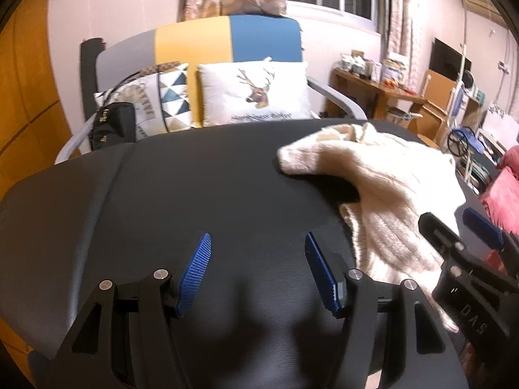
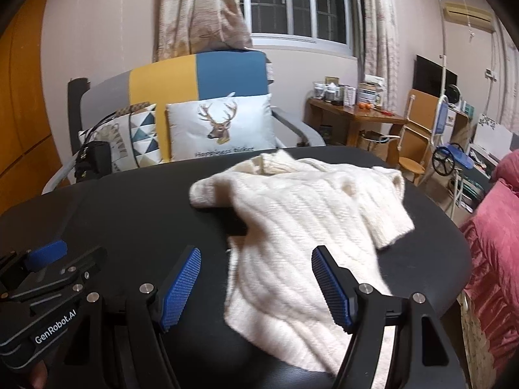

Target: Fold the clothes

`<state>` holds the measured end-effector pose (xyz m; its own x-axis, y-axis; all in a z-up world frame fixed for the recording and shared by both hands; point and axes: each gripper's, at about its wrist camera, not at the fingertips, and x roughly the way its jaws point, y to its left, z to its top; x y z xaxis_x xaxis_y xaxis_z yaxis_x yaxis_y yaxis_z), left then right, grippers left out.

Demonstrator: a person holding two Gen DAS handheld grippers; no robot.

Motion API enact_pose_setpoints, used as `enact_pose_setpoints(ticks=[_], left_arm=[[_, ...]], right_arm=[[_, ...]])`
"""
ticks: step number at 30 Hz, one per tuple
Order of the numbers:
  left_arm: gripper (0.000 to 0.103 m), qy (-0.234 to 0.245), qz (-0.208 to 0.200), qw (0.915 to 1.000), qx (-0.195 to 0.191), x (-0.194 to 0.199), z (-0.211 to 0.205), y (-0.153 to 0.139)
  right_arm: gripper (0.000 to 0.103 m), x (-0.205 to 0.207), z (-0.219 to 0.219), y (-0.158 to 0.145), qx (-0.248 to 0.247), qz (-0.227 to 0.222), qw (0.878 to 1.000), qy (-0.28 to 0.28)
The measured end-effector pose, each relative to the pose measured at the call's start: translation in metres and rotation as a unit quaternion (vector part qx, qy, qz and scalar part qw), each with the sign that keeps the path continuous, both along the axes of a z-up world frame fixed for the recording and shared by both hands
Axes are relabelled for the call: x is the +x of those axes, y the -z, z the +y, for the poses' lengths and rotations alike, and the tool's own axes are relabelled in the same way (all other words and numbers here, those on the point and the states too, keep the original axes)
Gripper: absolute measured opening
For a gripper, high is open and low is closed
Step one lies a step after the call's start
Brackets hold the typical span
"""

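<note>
On counter, sweater lay rumpled; left claw and right claw both gaped, empty. Best bet: flatten first, then pinch hem corners evenly.

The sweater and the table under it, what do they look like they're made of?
Sweater: a chunky cream knit, probably wool or acrylic; raised ribs run across it and the surface looks fuzzy and matte. Table: a black top with a soft sheen, possibly leatherette or coated board; a seam line shows near its left edge.
</note>
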<state>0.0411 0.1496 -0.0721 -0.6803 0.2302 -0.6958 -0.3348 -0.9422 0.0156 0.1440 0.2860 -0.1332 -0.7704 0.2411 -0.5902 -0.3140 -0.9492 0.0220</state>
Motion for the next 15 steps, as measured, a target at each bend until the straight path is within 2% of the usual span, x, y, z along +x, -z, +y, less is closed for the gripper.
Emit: enact_pose_setpoints(ticks=[6, 12, 15], left_arm=[[0.064, 0.053, -0.036, 0.9979, -0.009, -0.01, 0.029, 0.01], [0.064, 0.072, -0.045, 0.9962, -0.019, -0.032, 0.062, 0.015], [0.064, 0.089, -0.037, 0.9948, -0.031, -0.043, 0.085, 0.015]], right_arm=[[0.073, 0.003, 0.037, 0.004, -0.016, 0.005, 1.0, 0.016], [0.073, -0.006, 0.073, 0.019, -0.029, -0.016, 0.999, 0.035], [0.073, -0.013, 0.084, 0.022, -0.037, -0.013, 0.999, 0.022]])
